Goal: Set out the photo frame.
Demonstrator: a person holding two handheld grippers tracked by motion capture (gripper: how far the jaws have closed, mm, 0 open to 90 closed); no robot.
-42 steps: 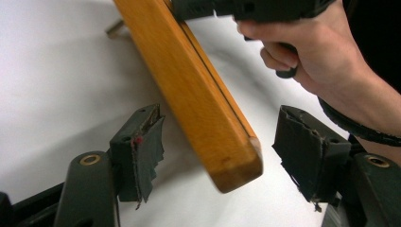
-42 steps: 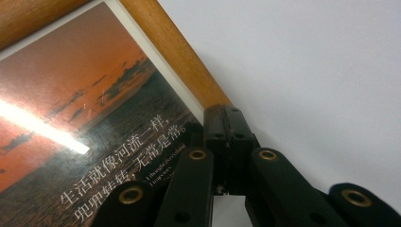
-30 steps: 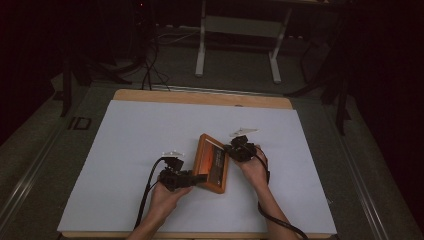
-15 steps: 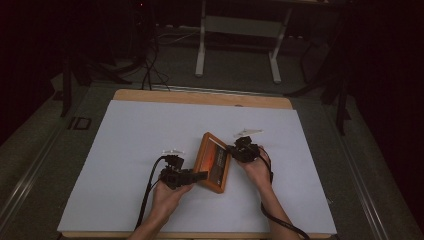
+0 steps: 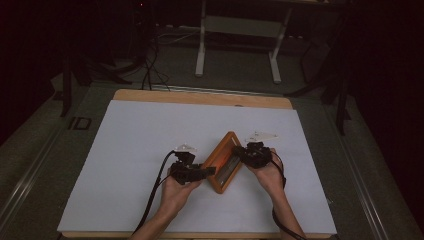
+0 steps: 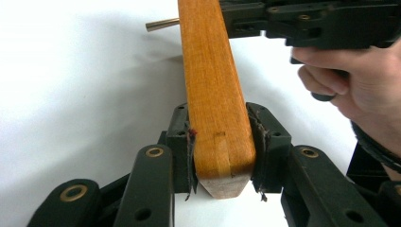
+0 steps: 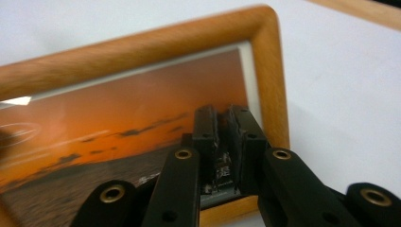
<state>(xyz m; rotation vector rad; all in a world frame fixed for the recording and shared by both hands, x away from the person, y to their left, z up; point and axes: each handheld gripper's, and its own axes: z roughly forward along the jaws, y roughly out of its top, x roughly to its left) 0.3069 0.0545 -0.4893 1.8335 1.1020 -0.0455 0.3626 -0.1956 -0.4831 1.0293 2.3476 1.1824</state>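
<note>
Left tool (image 6: 220,156) clamps the wooden picture frame's (image 5: 225,161) edge, standing it up off the worktop (image 5: 130,150), while the right tool (image 7: 222,146), jaws just eased apart, looks loose, so next it needs propping.

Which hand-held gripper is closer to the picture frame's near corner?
Left. The left hand-held gripper clamps the picture frame at that corner; the right hand-held gripper is at its far edge.

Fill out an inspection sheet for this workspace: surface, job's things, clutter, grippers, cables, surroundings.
Surface: white sheet over a wooden table.
Job's things: wooden picture frame with a sunset photo, raised on edge between the hands.
Clutter: nothing seen.
Grippers: left gripper clamps the frame's edge, jaws just closing in; right gripper at the frame's lower rail, jaws nearly together, just opening, grip unclear.
Cables: one trails from each gripper along the forearms.
Surroundings: dark room, table legs and floor cables behind.
</note>
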